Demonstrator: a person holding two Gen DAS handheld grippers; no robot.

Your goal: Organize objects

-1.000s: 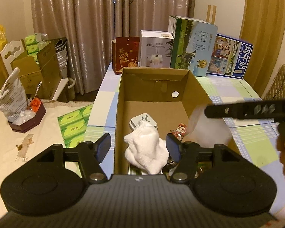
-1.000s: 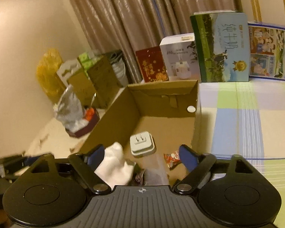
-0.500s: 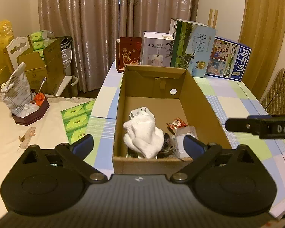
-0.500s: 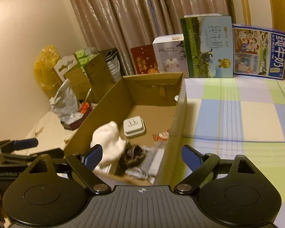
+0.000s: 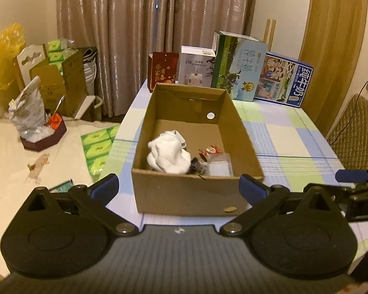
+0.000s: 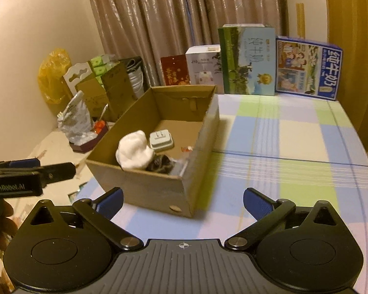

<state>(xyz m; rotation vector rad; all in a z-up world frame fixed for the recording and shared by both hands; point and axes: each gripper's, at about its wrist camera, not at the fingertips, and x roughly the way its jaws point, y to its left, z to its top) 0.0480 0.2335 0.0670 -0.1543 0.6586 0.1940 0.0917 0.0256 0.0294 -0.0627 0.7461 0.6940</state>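
Note:
An open cardboard box [image 5: 189,191] stands on the checked table [image 5: 294,142]; it also shows in the right wrist view [image 6: 144,186]. Inside lie a white sock [image 5: 169,154] [image 6: 135,153], a grey-white plug adapter [image 6: 161,140], a red snack packet [image 5: 211,150], a dark furry item [image 6: 160,163] and a clear plastic case [image 5: 219,165]. My left gripper [image 5: 178,188] is open and empty in front of the box's near wall. My right gripper [image 6: 183,201] is open and empty, near the box's front right corner.
Milk cartons [image 5: 240,69] [image 6: 308,67], a white appliance box [image 5: 196,66] and a red box [image 5: 163,69] line the table's far edge. Left of the table are green tissue packs [image 5: 98,147], cardboard boxes [image 5: 61,83] and a yellow bag [image 5: 5,54]. A chair [image 5: 358,127] stands right.
Both grippers have pulled back from over the box to in front of it. The left jaws opened wider. The sock and the other items stay in the box.

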